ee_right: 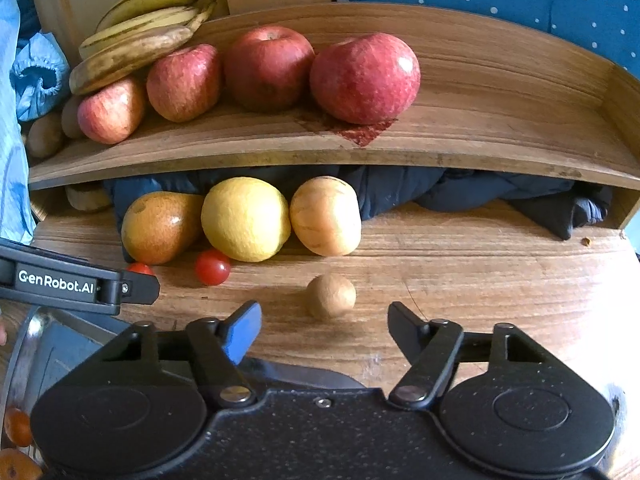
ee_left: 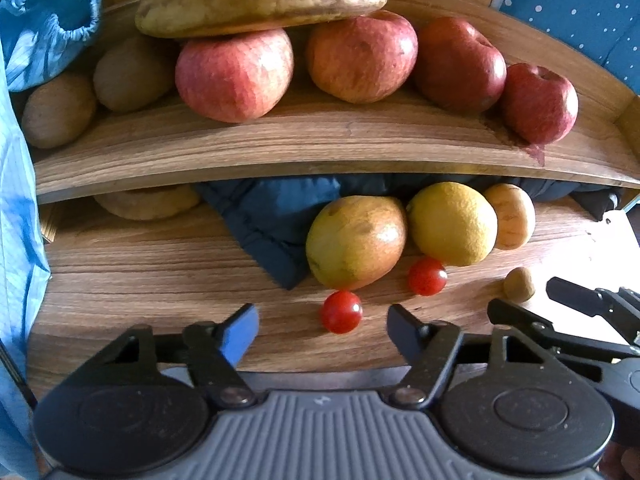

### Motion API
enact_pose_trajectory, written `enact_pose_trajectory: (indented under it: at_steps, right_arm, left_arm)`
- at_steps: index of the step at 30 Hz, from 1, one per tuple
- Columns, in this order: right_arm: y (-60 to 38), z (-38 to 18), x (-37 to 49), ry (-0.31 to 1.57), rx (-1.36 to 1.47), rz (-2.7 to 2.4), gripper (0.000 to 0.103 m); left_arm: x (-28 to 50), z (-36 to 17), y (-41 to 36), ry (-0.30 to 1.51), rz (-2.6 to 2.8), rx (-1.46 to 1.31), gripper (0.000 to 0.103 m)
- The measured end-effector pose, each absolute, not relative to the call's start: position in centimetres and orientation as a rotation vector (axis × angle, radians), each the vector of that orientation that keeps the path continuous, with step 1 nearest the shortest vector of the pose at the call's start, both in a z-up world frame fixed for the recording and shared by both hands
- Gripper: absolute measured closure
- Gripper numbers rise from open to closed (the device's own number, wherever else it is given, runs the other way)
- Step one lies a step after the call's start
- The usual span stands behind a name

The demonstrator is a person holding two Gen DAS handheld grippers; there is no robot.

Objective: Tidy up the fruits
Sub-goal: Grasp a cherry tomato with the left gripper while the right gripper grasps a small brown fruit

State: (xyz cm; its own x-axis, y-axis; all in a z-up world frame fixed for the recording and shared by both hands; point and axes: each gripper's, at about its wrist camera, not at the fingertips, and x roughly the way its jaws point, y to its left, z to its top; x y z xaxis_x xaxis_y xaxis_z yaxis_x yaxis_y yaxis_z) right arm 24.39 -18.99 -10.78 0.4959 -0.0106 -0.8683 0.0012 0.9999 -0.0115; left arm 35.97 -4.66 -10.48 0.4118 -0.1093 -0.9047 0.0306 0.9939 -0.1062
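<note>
My left gripper (ee_left: 322, 320) stands open over the wooden tabletop (ee_left: 140, 280). A cherry tomato (ee_left: 341, 311) lies between its fingertips, untouched by the pads. A second cherry tomato (ee_left: 427, 276) lies just beyond, in front of a yellow-red mango (ee_left: 356, 240), a lemon (ee_left: 452, 224) and a striped tan fruit (ee_left: 512, 216). My right gripper (ee_right: 324, 316) is open too, with a small round brown fruit (ee_right: 331, 295) just ahead of the gap between its fingers. Several red apples (ee_right: 364, 76), bananas (ee_right: 136, 40) and kiwis (ee_left: 56, 108) sit on the raised wooden shelf (ee_right: 480, 136).
A dark blue cloth (ee_right: 480, 192) is stuffed under the shelf behind the fruit. A metal bowl (ee_right: 28, 344) holding orange fruits (ee_right: 18, 426) sits at the lower left of the right wrist view. A light blue sleeve (ee_left: 44, 32) hangs at the left.
</note>
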Motion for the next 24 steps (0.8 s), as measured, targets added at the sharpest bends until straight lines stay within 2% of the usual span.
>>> enact_pose_trajectory:
  at_steps: [3,7,14,20,22,24]
  right_arm:
    - [-18.86,-10.87,24.78,1.049,-0.013,0.0,0.04]
    - [-18.66,-10.88,24.89,1.047,-0.016,0.003,0.049]
    - [-18.17,-11.06,25.2,1.045,-0.023,0.001,0.056]
    - [-18.5,-11.25,25.16,1.051,-0.016,-0.024,0.065]
    - [-18.48,-11.22,25.04,1.049,-0.017,-0.03,0.071]
    - [-18.34,-11.29,25.21,1.048,-0.014,-0.029,0.072]
  left_arm:
    - [35.78,-10.37,-4.66,1.146,-0.105,-0.093,0.045]
    - [35.45,-10.46,-5.06,1.143,-0.121,-0.109,0.052]
    - [35.37,-10.23,-5.15,1.136,-0.142,-0.123,0.065]
    - [35.49,-10.16,-4.79,1.134,-0.132,-0.141,0.079]
    - [35.52,-10.17,-4.59,1.133,-0.134,-0.144,0.08]
    - [35.5,-10.17,-4.54,1.136,-0.136,-0.147,0.08]
